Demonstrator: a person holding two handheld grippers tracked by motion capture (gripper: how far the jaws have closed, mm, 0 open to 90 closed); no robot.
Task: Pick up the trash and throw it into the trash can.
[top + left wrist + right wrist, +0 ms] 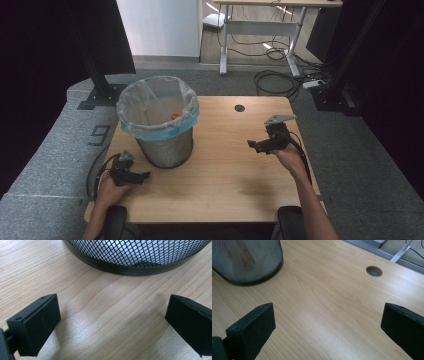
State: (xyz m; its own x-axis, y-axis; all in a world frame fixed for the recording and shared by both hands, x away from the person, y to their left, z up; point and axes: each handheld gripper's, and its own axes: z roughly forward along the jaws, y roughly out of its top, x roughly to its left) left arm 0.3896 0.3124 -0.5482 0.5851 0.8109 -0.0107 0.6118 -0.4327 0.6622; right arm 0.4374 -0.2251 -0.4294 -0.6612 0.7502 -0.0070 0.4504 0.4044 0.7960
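A light wooden table (220, 175) stands in front of the person, and on its far left part sits a round black wire-mesh waste bin (165, 147) lined with a clear plastic bag (150, 97) whose blue edge is folded down over the rim. Something small and orange (175, 116) lies inside the bag, toward the right side of the bin; it is too small to tell what it is.

The left gripper (142, 176) rests low at the near left of the table, just beside the foot of the bin, held in the person's left hand (111, 189). In the left gripper view its two black jaws stand wide apart with bare wood between them, gripping nothing, and the bin's dark base ring (130, 269) curves across the far side of the view, close ahead but not touching the jaws.

The right gripper (254, 145) is held above the right part of the table in the right hand (289, 159), well apart from the bin, with a grey three-cornered plate (279, 119) on top. Its jaws too are spread wide and empty in the right gripper view, over bare tabletop. Beyond them the mesh bin (247, 261) shows at the far left and a round cable hole (374, 271) in the table at the far right.
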